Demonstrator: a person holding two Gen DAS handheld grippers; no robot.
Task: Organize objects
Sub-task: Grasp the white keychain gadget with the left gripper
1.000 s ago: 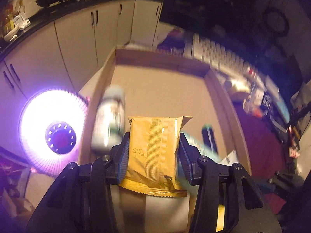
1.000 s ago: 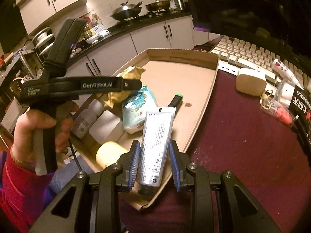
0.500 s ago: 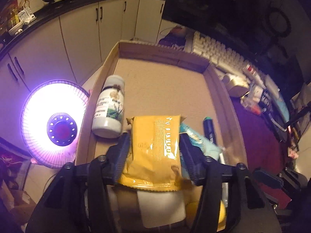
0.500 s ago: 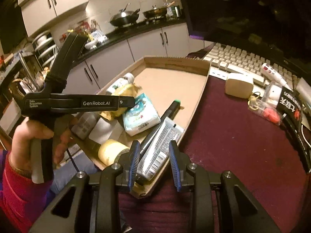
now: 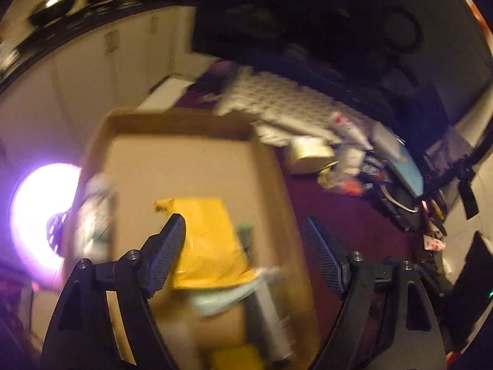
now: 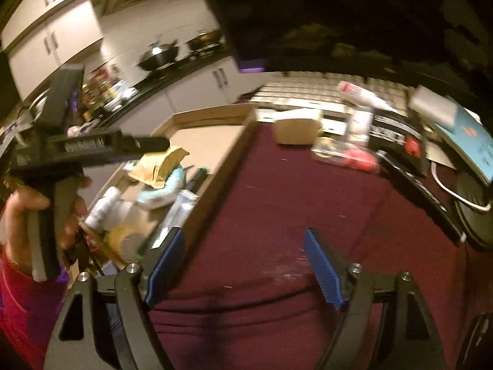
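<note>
My left gripper [image 5: 243, 225] hangs above the cardboard tray [image 5: 181, 123], jaws opening wide. The yellow packet [image 5: 209, 240] lies loose in the tray below them, on a light blue pack [image 5: 222, 296]. A blurred white bottle [image 5: 95, 215] lies along the tray's left wall. My right gripper [image 6: 243, 237] is over the maroon cloth [image 6: 277, 200] just right of the tray [image 6: 215, 114], jaws opening with nothing between them. The white tube [image 6: 181, 206] rests in the tray against its right wall. A hand [image 6: 27, 203] holds the left gripper [image 6: 163, 144] above the yellow packet [image 6: 160, 166].
A white keyboard [image 6: 308, 89], a small cream box [image 6: 295, 131] and a clutter of small items [image 6: 357, 157] fill the table's far right. A glowing purple heater [image 5: 37, 215] stands left of the tray. Kitchen cabinets [image 6: 215, 80] lie behind.
Both grippers opened and let go: the yellow packet and the white tube now lie in the tray. The left gripper rose; the right one swung right over the cloth.
</note>
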